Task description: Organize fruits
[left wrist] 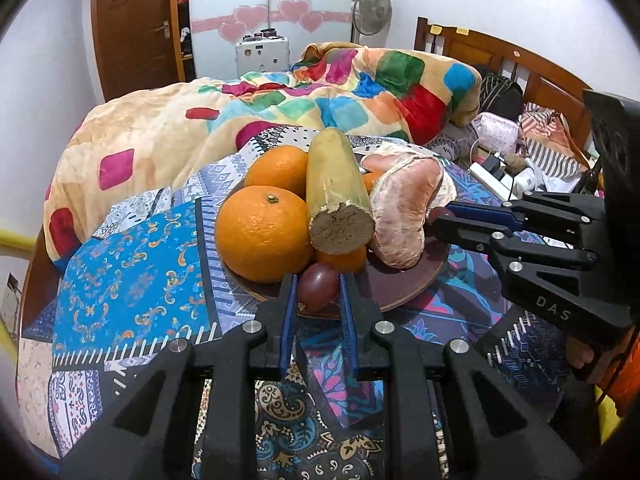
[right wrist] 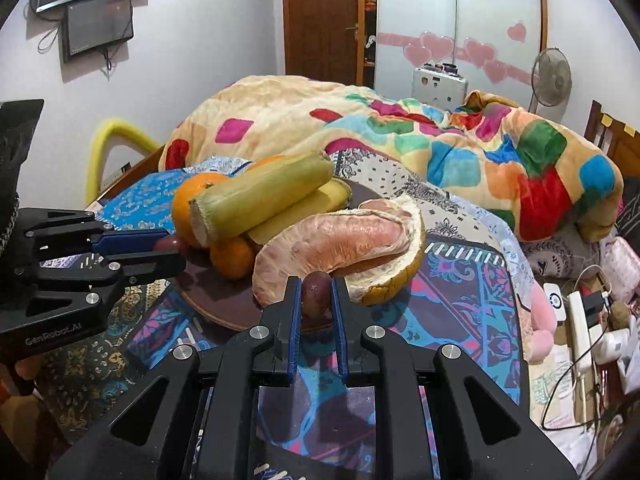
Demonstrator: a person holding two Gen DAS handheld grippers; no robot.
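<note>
Colour: dark-brown plate [left wrist: 404, 286] on patterned bedsheet [left wrist: 132, 264], piled with fruit.
Writing: "DAS" on right claw body, left view; "GenRobot.AI" on left claw body, right view.
Left claw [left wrist: 318, 280]: clenched on a purple passion fruit [left wrist: 319, 286] at plate's near edge.
Right claw [right wrist: 316, 286]: grasping a second purple passion fruit [right wrist: 317, 294] beside the pomelo wedge [right wrist: 340, 246].
Pile: oranges [left wrist: 262, 232], sugarcane piece [left wrist: 340, 196] lying across them.
Hidden: small orange [right wrist: 232, 258] mostly under the sugarcane; a yellow fruit behind, type unclear.
Background: colourful blanket [left wrist: 280, 96].
</note>
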